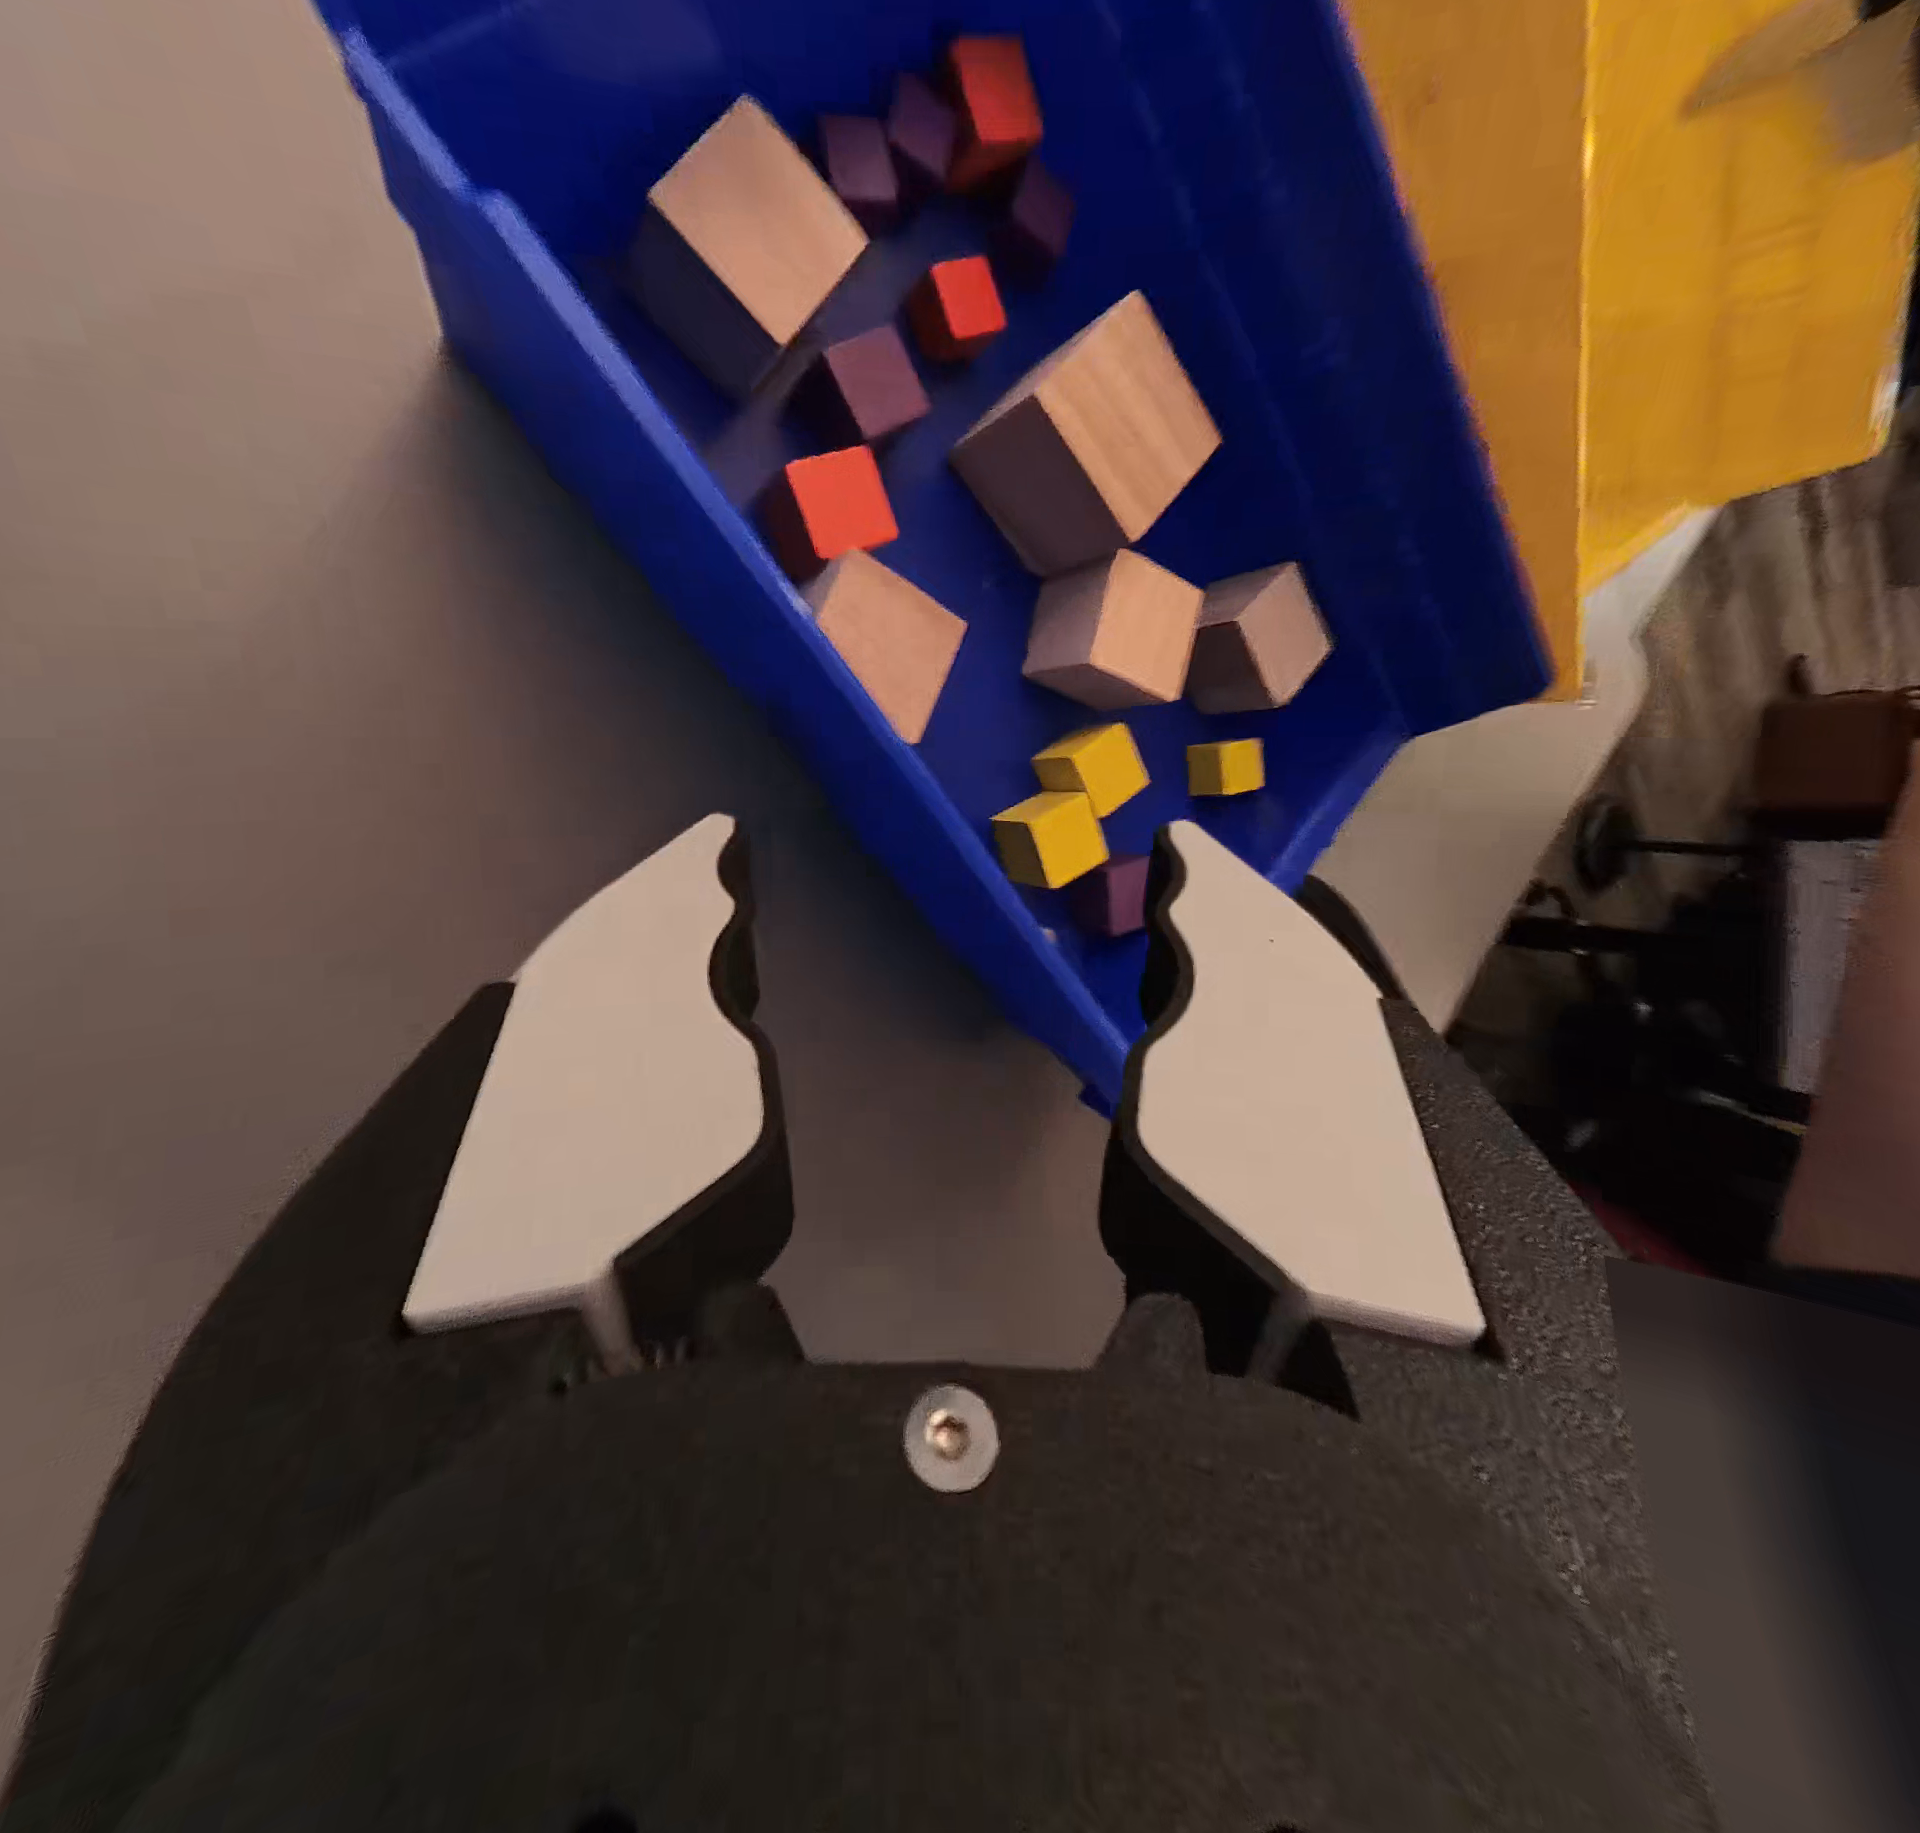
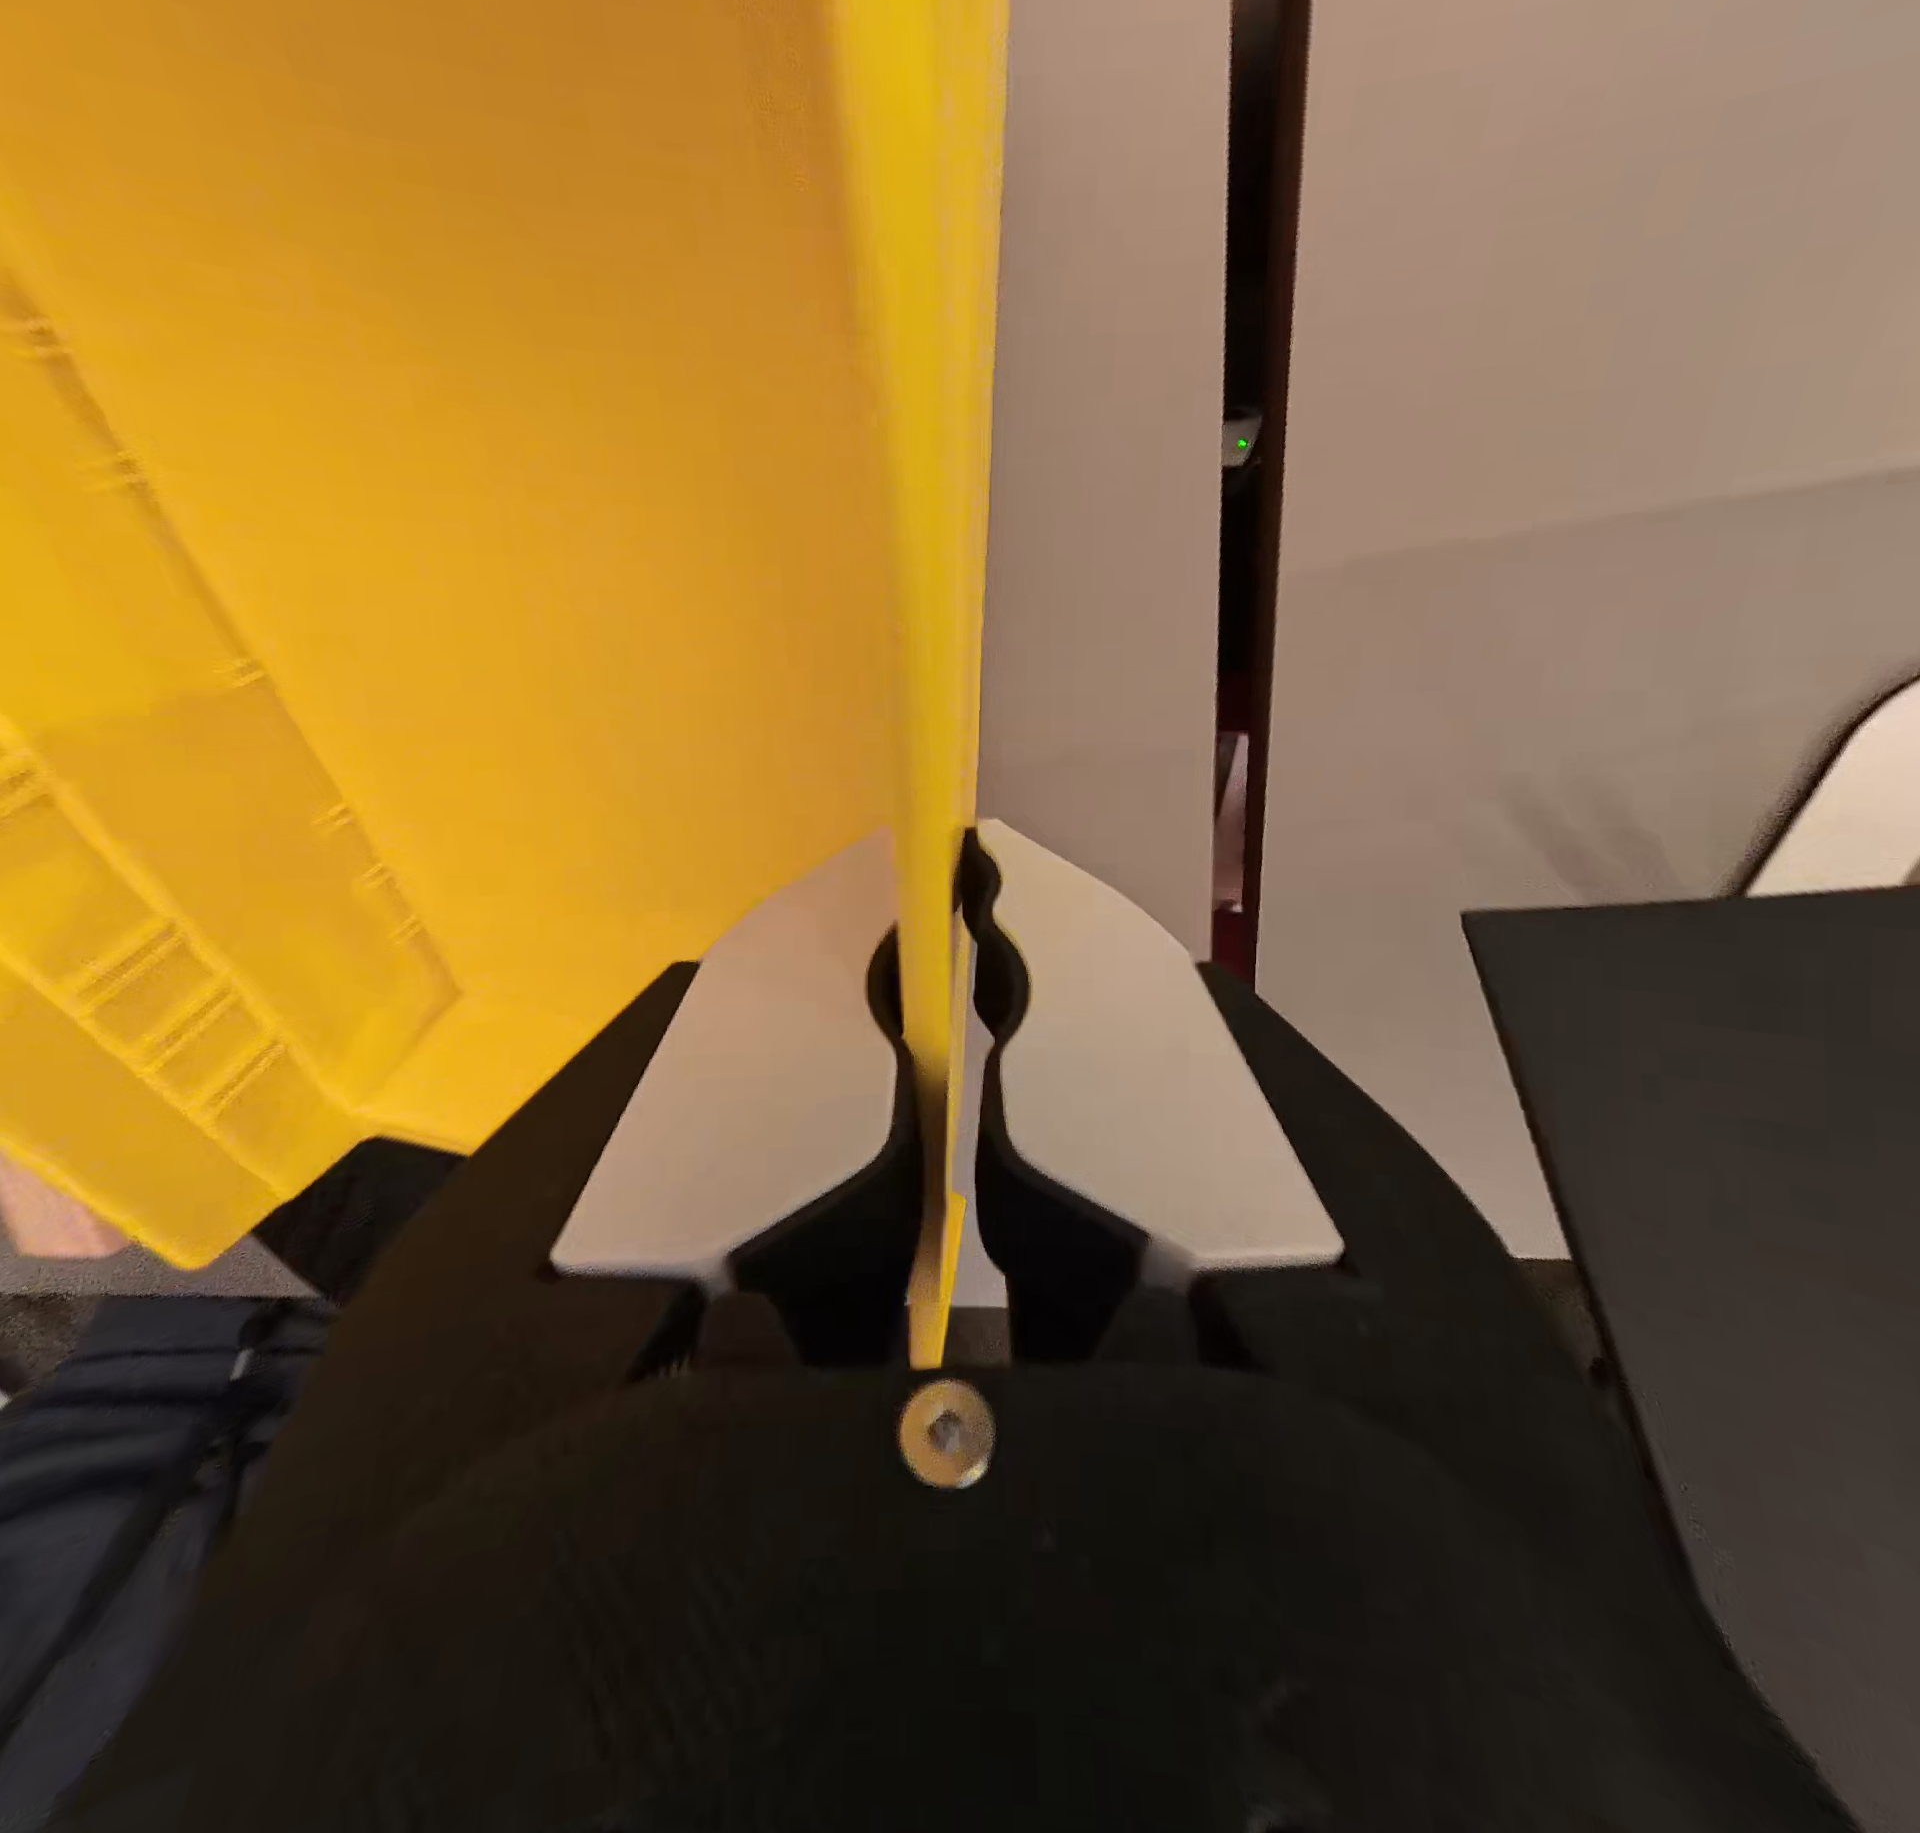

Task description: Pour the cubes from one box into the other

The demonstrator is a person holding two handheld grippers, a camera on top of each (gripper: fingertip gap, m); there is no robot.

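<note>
Many small wooden cubes (image 1: pixel 1081 433) lie in the blue plastic bin (image 1: pixel 582 329), its long axis running diagonally away; left gripper (image 1: pixel 951 838) gapes wide at its near corner; right gripper (image 2: pixel 940 838) pinches the tilted yellow plastic bin's (image 2: pixel 468 433) wall

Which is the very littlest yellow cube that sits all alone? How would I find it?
Look in the left wrist view at the blue box on the grey table, then down to its near end by the left gripper. Three yellow cubes lie there: two touch, and the lone yellow cube sits apart to their right, below the wooden blocks.
</note>
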